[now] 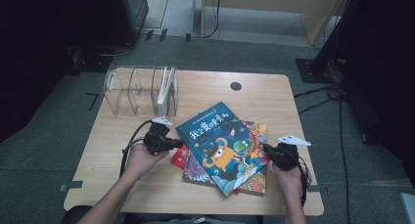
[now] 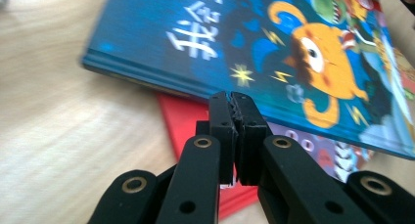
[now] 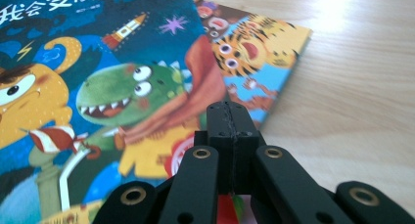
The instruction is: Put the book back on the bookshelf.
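The blue book [image 1: 222, 143] just past the jaws had a shiny, smooth cover. The table [image 1: 147, 182] under it was pale wood. The box [image 1: 139, 89] was clear plastic.

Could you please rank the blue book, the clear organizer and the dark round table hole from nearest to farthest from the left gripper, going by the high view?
From the left gripper:
1. Blue book, just to its right, top of the stack.
2. Clear organizer, beyond it at the table's far left.
3. Dark round hole, far edge, off to the right.
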`<state>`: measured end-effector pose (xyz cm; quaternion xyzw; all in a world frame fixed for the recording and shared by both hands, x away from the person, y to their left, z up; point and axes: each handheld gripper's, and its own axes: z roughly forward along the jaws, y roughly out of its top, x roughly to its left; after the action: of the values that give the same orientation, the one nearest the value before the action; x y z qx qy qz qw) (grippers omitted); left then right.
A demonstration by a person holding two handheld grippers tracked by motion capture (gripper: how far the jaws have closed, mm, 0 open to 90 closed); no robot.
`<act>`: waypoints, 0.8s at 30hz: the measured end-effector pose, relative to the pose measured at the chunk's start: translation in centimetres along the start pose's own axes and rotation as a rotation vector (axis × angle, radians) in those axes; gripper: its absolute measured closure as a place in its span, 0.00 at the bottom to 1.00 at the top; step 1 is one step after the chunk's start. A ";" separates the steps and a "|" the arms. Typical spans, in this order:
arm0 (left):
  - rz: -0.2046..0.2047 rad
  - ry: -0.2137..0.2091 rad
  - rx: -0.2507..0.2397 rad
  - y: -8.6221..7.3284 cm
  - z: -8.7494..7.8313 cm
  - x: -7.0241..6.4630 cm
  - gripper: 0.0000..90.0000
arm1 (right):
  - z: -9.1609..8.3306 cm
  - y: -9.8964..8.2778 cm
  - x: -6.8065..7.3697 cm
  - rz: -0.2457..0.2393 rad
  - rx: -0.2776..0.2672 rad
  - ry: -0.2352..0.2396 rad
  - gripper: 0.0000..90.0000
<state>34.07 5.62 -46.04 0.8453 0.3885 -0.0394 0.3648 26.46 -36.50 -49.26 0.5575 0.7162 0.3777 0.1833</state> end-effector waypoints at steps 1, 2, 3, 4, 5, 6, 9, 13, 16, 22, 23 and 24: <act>-0.005 -0.001 0.001 0.1 0.0 0.4 0.98 | -0.2 -0.2 -0.1 0.007 -0.001 -0.005 1.00; -0.012 -0.001 0.000 0.2 0.0 0.7 0.98 | -0.5 -0.4 -0.2 0.008 -0.003 -0.010 1.00; -0.018 -0.002 -0.001 0.3 0.0 1.0 0.98 | -0.6 -0.6 -0.3 0.011 -0.007 -0.012 1.00; -0.025 -0.001 0.000 0.3 0.1 1.3 0.98 | -0.8 -0.8 -0.3 0.015 -0.009 -0.013 1.00; -0.033 -0.007 0.001 0.4 0.1 1.5 0.98 | -1.1 -1.0 -0.3 0.015 -0.010 -0.016 1.00; -0.041 -0.019 0.005 0.5 0.1 1.8 0.98 | -1.2 -1.1 -0.3 0.018 -0.010 -0.020 1.00; -0.048 -0.023 0.010 0.7 0.2 2.2 0.98 | -1.8 -1.6 -0.1 0.017 -0.009 -0.029 1.00; -0.060 -0.018 0.004 0.9 0.2 2.8 0.98 | -2.5 -2.2 0.1 0.010 -0.004 -0.039 1.00; -0.058 -0.006 -0.001 1.0 0.2 3.0 0.98 | -2.9 -2.6 0.1 0.019 -0.005 -0.038 1.00; -0.065 0.001 -0.004 1.0 0.2 3.5 0.98 | -3.1 -2.9 0.4 0.006 0.028 -0.042 1.00; -0.065 0.005 -0.002 1.0 0.2 3.6 0.98 | -3.0 -2.9 0.3 0.010 0.025 -0.040 1.00; -0.070 0.003 -0.004 1.0 0.2 3.6 0.98 | -3.0 -2.9 0.2 0.012 0.024 -0.038 1.00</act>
<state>37.30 7.38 -46.85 0.8305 0.4185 -0.0502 0.3641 22.43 -37.57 -49.46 0.5711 0.7136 0.3597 0.1880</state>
